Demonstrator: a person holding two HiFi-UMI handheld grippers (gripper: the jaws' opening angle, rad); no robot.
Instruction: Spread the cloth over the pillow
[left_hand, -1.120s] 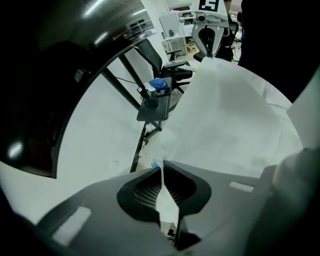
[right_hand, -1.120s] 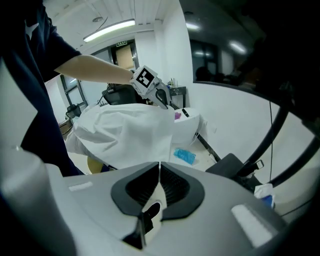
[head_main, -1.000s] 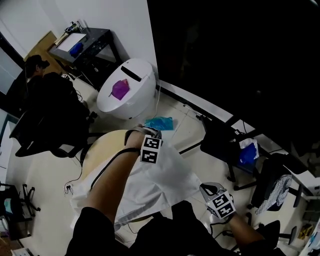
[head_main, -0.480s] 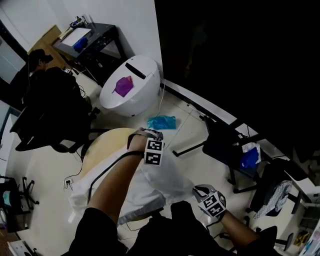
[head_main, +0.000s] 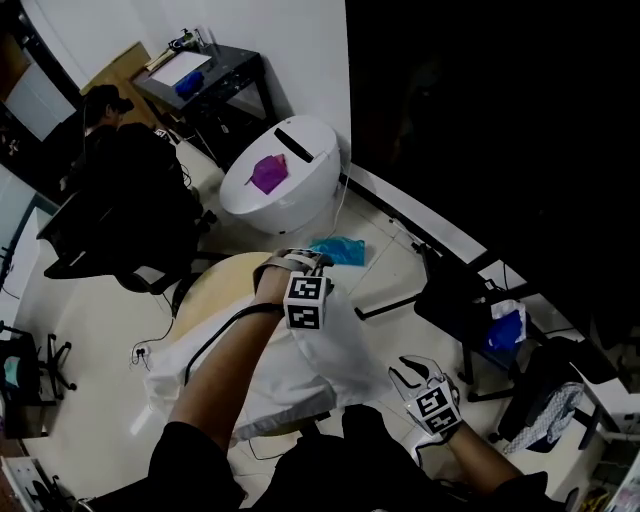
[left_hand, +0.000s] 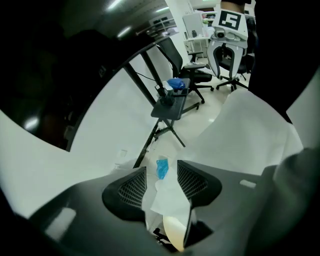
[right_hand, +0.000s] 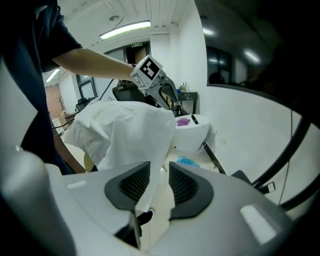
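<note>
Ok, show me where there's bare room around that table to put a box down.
Bare floor lies at the lower left, between the black chair and the cloth. A smaller strip lies between the blue bag and the right-hand chair, crossed by a dark bar. The table is mostly covered; by the white pod it is crowded.

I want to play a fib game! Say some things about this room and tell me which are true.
1. The cloth is white. True.
2. A blue thing lies on the floor near the white round pod. True.
3. The purple thing lies on the floor too. False: it lies on the pod.
4. The right gripper is clamped on the cloth. False: its jaws have just been opening and stand apart, the cloth's edge hanging between them.
</note>
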